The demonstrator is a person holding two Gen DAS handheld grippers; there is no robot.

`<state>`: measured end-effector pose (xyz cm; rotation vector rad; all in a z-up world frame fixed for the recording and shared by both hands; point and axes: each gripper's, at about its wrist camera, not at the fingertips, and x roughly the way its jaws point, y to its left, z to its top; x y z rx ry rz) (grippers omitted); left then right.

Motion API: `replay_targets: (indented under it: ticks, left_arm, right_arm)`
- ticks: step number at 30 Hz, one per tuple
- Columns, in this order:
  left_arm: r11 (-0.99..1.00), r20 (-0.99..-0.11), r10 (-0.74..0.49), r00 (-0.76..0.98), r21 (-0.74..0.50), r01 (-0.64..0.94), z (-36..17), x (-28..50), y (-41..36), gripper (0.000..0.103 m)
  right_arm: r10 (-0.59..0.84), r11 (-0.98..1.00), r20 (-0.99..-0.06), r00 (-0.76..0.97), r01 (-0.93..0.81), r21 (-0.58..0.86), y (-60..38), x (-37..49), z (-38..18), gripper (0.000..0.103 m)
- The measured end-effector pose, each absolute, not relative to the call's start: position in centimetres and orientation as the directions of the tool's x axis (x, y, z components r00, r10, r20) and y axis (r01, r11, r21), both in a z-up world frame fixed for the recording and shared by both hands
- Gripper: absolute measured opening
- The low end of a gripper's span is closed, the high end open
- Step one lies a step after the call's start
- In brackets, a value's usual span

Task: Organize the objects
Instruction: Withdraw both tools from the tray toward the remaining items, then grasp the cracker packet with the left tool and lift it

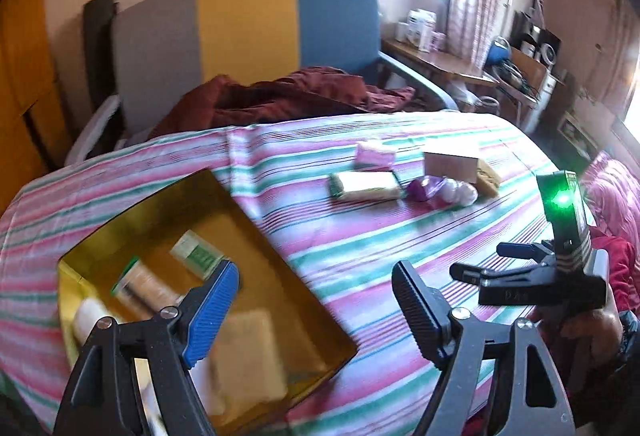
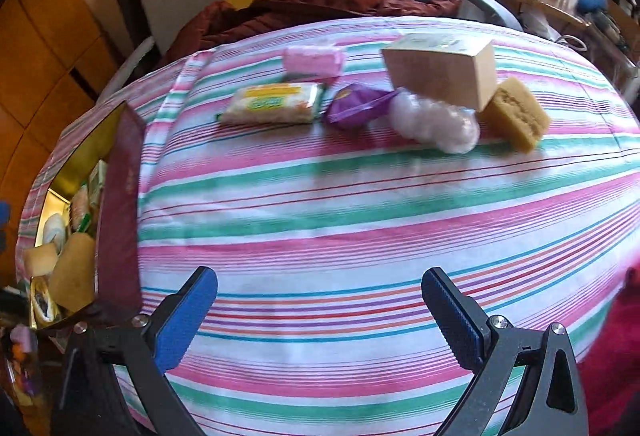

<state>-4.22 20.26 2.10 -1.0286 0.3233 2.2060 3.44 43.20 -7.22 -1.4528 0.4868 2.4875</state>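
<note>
Left hand-held gripper (image 1: 316, 300) agape over box (image 1: 120, 211) — right hand-held gripper (image 2: 320, 308) agape, empty.

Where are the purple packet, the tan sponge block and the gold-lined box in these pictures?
purple packet (image 2: 352, 107): right wrist view, middle of its wrapper.
tan sponge block (image 2: 516, 117): right wrist view, its top face.
gold-lined box (image 1: 280, 236): left wrist view, its inner right wall.
</note>
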Motion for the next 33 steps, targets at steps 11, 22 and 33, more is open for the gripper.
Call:
replay_targets:
  ticks: [11,22,33]
  left_arm:
    - [-0.633,-0.833,0.397,-0.386,0.056,-0.772,-0.4,-8.2,31.5,0.082]
    - [-0.352,-0.9,0.292,-0.324,0.214,-0.911,-7.1,-12.0,39.2,0.083]
    - [-0.203,-0.924,0.255,-0.284,0.236,-0.95,-10.1,-14.3,41.7,0.084]
  right_arm:
    - [0.049,-0.922,-0.869,-0.493,-0.356,0.15,46.8,3.5,-6.3,0.103]
    - [0.0,-0.905,-0.858,-0.514,-0.365,0.218,48.3,4.0,-6.8,0.103]
    - [-0.016,-0.881,-0.856,-0.517,-0.398,0.257,49.8,4.1,-6.7,0.103]
